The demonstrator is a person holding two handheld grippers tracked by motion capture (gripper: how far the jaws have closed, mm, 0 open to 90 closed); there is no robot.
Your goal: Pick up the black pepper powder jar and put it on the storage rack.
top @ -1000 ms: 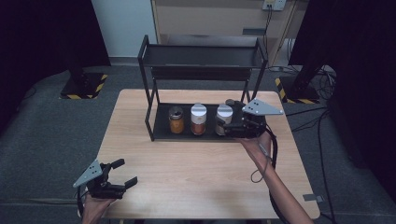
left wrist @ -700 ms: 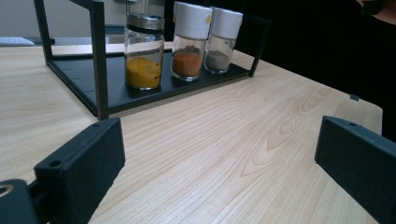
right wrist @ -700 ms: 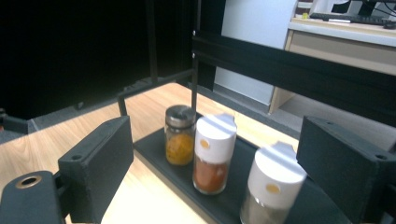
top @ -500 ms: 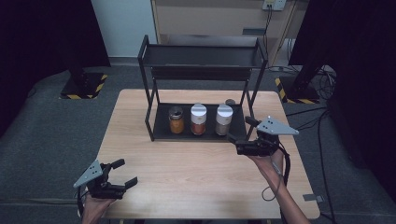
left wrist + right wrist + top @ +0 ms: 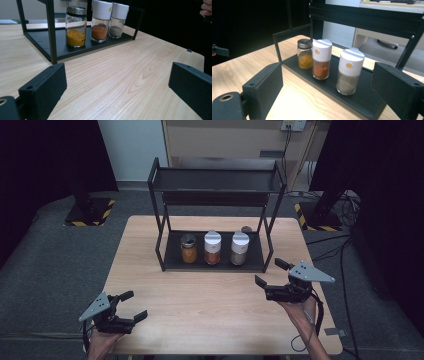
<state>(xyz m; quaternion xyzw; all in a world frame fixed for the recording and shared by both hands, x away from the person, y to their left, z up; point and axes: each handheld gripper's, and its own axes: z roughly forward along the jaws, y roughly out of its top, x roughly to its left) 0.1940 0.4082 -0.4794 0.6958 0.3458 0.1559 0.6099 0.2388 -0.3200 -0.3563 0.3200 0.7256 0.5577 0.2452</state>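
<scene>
A black two-tier rack (image 5: 215, 180) stands at the back middle of the wooden table (image 5: 210, 310). Its lower shelf (image 5: 172, 255) holds three upright spice jars: a metal-lidded yellow jar (image 5: 188, 248), a white-capped orange jar (image 5: 212, 247) and a white-capped grey jar (image 5: 239, 248). My right gripper (image 5: 268, 271) hovers open and empty in front of the rack's right end, pointing left toward it. In the right gripper view the grey jar (image 5: 349, 71) stands nearest between the jaws. My left gripper (image 5: 137, 304) rests open at the near left corner, far from the yellow jar (image 5: 75, 27).
A small round dark object (image 5: 246, 229) sits on the table behind the rack's right end. The rack's top shelf is bare. Bare wood stretches between the rack and both grippers. Dark floor surrounds the table, with cables at the right.
My right gripper has drawn back from the rack's right end toward the near right of the table and dropped lower, its jaws staying open. The left gripper has not moved.
</scene>
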